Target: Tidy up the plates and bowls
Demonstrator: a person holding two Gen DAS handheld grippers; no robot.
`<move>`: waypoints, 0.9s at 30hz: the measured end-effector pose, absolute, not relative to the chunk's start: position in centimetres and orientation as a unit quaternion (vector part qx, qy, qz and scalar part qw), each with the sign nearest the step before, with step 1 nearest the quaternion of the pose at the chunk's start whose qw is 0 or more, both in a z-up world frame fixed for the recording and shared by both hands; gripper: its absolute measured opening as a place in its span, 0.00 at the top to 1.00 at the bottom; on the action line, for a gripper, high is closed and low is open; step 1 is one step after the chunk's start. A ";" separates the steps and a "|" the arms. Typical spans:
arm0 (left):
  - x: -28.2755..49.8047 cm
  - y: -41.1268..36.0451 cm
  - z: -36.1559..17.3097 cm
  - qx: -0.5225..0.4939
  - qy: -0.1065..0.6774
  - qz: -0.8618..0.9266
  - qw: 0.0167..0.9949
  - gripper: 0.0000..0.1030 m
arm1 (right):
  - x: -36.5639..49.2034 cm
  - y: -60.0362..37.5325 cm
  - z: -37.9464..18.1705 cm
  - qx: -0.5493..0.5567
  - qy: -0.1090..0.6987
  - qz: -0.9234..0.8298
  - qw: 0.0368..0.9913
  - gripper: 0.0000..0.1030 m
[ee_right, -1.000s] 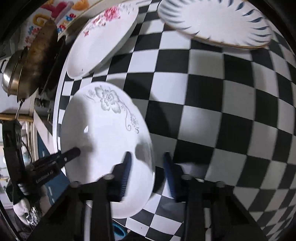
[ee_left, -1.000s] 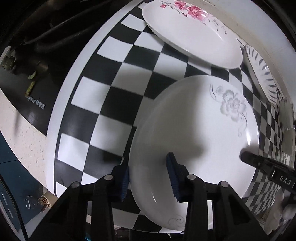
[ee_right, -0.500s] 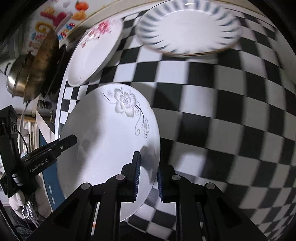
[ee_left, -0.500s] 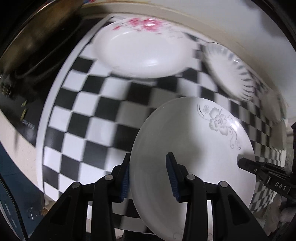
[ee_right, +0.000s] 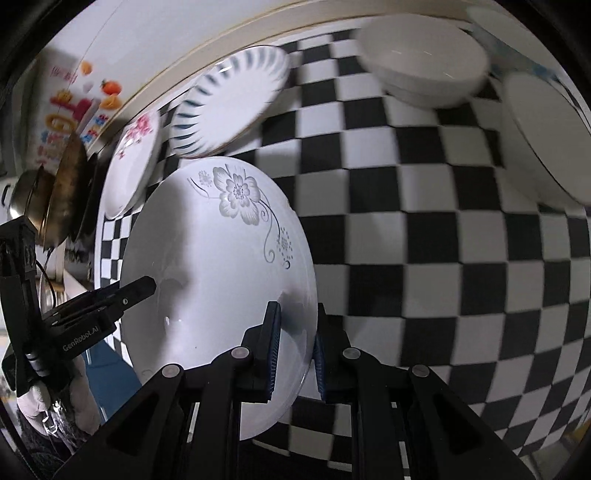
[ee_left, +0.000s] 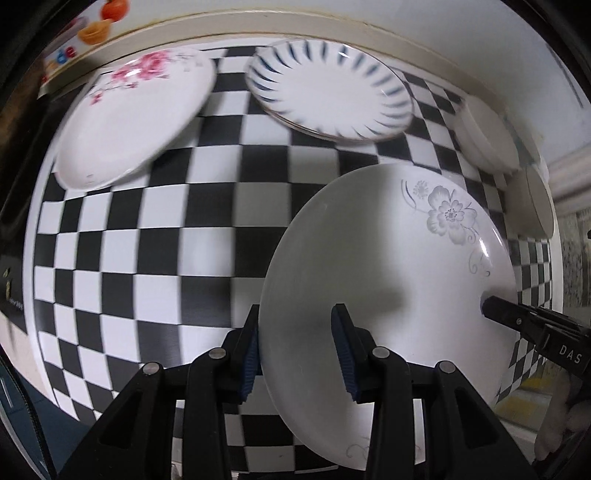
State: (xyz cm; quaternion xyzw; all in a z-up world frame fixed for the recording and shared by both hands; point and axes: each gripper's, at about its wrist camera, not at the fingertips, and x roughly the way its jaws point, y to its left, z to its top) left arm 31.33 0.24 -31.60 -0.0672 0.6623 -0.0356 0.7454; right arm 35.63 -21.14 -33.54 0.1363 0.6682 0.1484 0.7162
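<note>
A white plate with a grey flower (ee_left: pixel 388 280) is held up off the checkered table by both grippers. My left gripper (ee_left: pixel 295 350) is shut on its left rim. My right gripper (ee_right: pixel 295 347) is shut on its right rim; the plate also shows in the right wrist view (ee_right: pixel 218 258). A pink-flower plate (ee_left: pixel 136 118) and a blue-striped plate (ee_left: pixel 332 92) lie on the table at the back. White bowls (ee_right: pixel 424 62) stand at the back right, with another white dish (ee_right: pixel 543 140) at the right edge.
The black-and-white checkered table (ee_left: pixel 147 258) spreads under everything. A wall with a pale trim (ee_left: pixel 221 26) runs behind it. A wok and a metal pot (ee_right: pixel 55 199) stand off the table's left end. A sticker with fruit pictures (ee_right: pixel 74 110) is on the wall.
Both grippers have lifted the grey-flower plate and tilted up toward the back of the table; the right gripper closed on the rim. The striped plate and bowls have come into view.
</note>
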 end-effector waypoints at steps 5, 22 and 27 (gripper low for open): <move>31.5 -1.3 -32.5 -0.057 0.672 -0.039 0.737 0.67 | 35.1 -22.7 -35.0 0.151 0.671 0.135 0.714 0.82; 32.4 -2.4 -34.2 -0.056 0.684 -0.023 0.727 0.67 | 35.2 -23.8 -36.3 0.146 0.683 0.137 0.703 0.82; 32.1 -2.7 -34.7 -0.048 0.686 -0.033 0.725 0.67 | 34.9 -23.7 -36.7 0.143 0.691 0.129 0.697 0.82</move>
